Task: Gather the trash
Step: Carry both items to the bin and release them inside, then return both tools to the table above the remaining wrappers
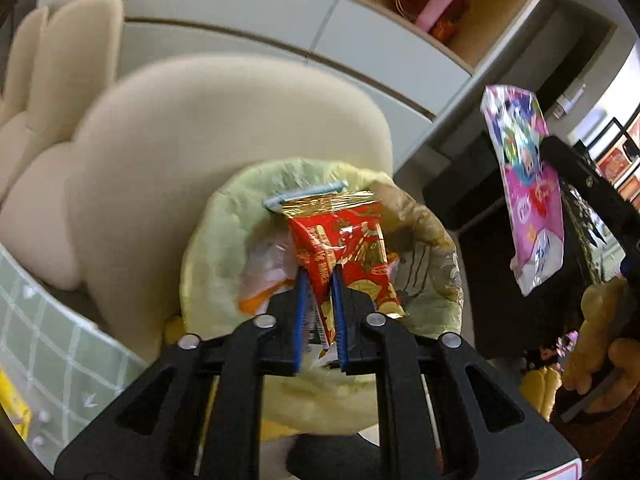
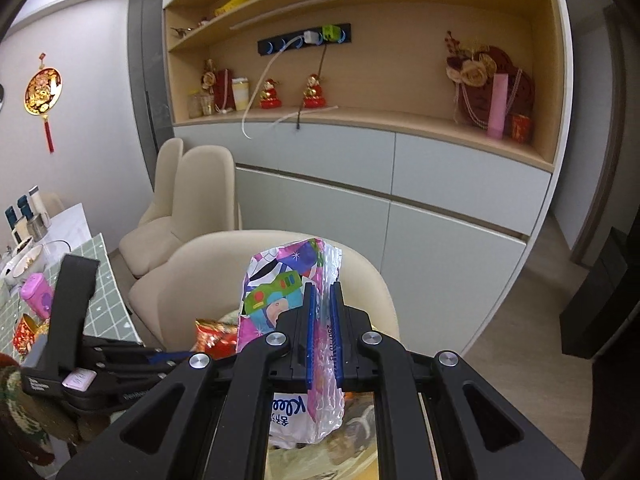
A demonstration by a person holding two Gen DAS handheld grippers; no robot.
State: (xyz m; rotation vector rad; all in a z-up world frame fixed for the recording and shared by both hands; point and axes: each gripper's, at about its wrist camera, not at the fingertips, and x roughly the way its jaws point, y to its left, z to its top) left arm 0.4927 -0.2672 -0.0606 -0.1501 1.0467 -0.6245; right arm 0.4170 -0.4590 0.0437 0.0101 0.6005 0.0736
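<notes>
Two pieces of trash are in my grip at once, one in each hand, so that a single trip to the bin clears both. Farthest left, the green checked tablecloth (image 1: 52,332) marks the table edge, and the cream upholstered chair (image 1: 192,152) stands between it and the bin. My left gripper (image 1: 319,280) has its blue pads pinched tight on the lower part of the red and gold foil snack wrapper (image 1: 344,248), which points up and away from me directly over the mouth of the bin lined with a pale yellow-green plastic bag (image 1: 208,248); I hold it there, I judge, so it can fall straight in once the jaws part. Inside the liner I make out some crumpled clear and orange scraps, too blurred to name. Further right, my right gripper (image 2: 322,292) is squeezed closed on the clear crimped edge of the pink and purple cartoon-printed plastic packet (image 1: 524,184), which stands upright above and to the right of the bin rim, apart from it. The bin mouth looks wide enough, but my two grippers sit close together, so I think the right one needs to wait or come in beside the left. The chair back crowds the far side. Beyond it run the grey cabinet fronts (image 2: 400,184).
</notes>
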